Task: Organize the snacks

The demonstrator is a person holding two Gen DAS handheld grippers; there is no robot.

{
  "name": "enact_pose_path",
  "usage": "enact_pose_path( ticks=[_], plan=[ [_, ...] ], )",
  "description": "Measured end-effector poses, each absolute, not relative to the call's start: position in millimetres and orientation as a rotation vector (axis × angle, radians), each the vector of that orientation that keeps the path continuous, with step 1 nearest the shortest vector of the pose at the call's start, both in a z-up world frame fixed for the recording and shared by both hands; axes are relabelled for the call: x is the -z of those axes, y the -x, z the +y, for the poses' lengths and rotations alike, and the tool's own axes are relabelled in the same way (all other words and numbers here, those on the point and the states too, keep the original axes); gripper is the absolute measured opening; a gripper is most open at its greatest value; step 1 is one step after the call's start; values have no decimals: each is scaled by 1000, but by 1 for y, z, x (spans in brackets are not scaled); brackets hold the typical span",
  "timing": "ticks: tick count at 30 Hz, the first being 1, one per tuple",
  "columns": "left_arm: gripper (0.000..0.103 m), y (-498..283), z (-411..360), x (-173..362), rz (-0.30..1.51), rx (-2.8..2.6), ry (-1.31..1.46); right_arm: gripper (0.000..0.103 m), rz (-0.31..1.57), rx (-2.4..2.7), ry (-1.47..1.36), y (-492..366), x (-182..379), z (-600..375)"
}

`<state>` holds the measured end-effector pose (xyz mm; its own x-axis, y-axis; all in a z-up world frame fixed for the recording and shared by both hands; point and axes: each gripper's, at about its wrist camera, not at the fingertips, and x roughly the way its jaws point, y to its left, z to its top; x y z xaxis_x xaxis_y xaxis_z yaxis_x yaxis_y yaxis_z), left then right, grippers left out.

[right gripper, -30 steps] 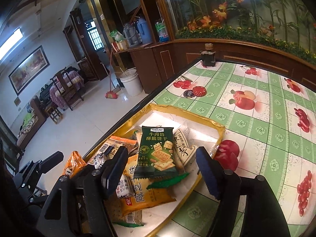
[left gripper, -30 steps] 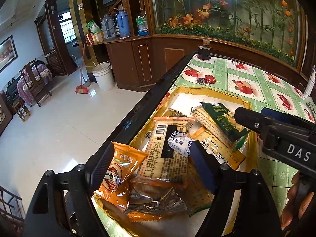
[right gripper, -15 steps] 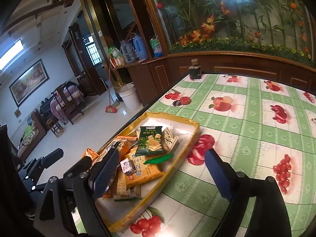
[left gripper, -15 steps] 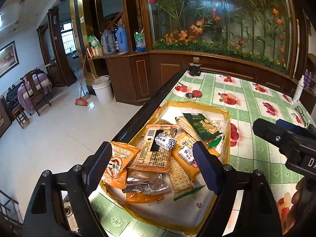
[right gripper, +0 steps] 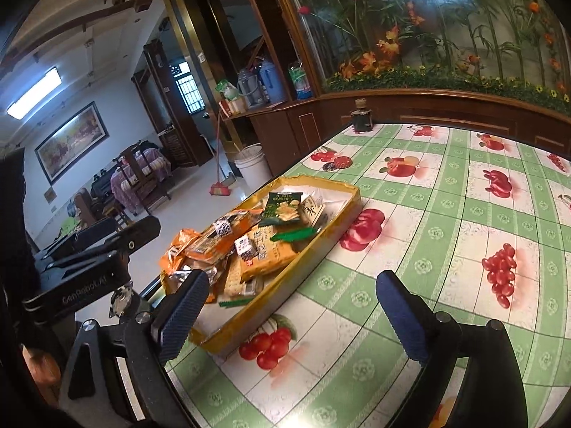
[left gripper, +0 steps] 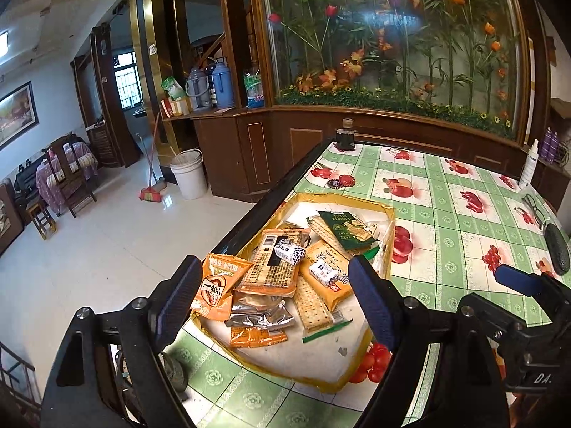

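The table (left gripper: 446, 210), spread with a green-and-white cloth printed with fruit, fills the right side of both views. At its left edge we see a shallow gold-rimmed tray (left gripper: 389, 214) holding the snacks, heaped toward the tray's near left corner. The largest packets are an orange biscuit pack (left gripper: 273, 267) lying label-up and a yellow-orange pack (left gripper: 323, 278) beside it. A dark green cracker packet (left gripper: 344, 230) lies toward the tray's far side, and an orange pouch (left gripper: 217, 285) overhangs the tray's left rim. Two small black-and-white wrapped pieces (left gripper: 291, 251) sit on top of the heap. We hold the left tool (left gripper: 274, 301) above the tray's near end, fingers wide apart and empty. The right tool (right gripper: 291, 315) hangs over the table's near edge, likewise spread and empty.
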<state>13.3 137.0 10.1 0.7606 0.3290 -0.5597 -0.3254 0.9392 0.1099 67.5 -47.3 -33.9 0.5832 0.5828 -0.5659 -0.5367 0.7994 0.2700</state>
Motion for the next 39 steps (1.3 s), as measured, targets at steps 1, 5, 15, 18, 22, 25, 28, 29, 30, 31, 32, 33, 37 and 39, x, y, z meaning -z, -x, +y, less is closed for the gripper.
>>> enact_pose_path(
  ticks=[1, 5, 15, 18, 22, 25, 28, 29, 30, 31, 32, 33, 37, 39],
  plan=[
    [85, -11, 134, -11, 608, -356, -14, 96, 682, -667, -75, -64, 34, -49],
    [85, 2, 126, -15, 594, -340, -30, 96, 668, -732, -42, -51, 32, -48],
    [88, 32, 127, -26, 540, -350, -55, 97, 585, -841, 144, -41, 15, -32],
    [88, 39, 132, -29, 530, -341, -26, 97, 571, -852, 172, -45, 8, -30],
    [88, 47, 135, -31, 508, -329, -16, 97, 561, -885, 223, -49, 3, -26],
    [88, 53, 136, -31, 504, -323, -12, 97, 560, -898, 264, -52, 2, -21],
    [88, 58, 139, -31, 500, -310, 1, 97, 565, -913, 286, -53, 4, -16],
    [88, 60, 140, -31, 496, -307, 5, 97, 567, -917, 291, -53, 5, -14],
    [88, 62, 142, -31, 493, -306, 8, 97, 568, -922, 295, -53, 6, -13],
    [88, 64, 142, -30, 484, -308, 7, 97, 569, -928, 299, -53, 7, -12],
    [91, 66, 143, -30, 473, -316, 0, 97, 573, -935, 302, -53, 9, -11],
    [91, 68, 143, -30, 462, -326, -10, 97, 578, -939, 305, -53, 10, -9],
    [91, 69, 142, -28, 444, -335, -28, 97, 585, -952, 322, -52, 16, -5],
    [91, 69, 142, -28, 449, -337, -32, 97, 587, -956, 327, -51, 16, -3]
  ],
)
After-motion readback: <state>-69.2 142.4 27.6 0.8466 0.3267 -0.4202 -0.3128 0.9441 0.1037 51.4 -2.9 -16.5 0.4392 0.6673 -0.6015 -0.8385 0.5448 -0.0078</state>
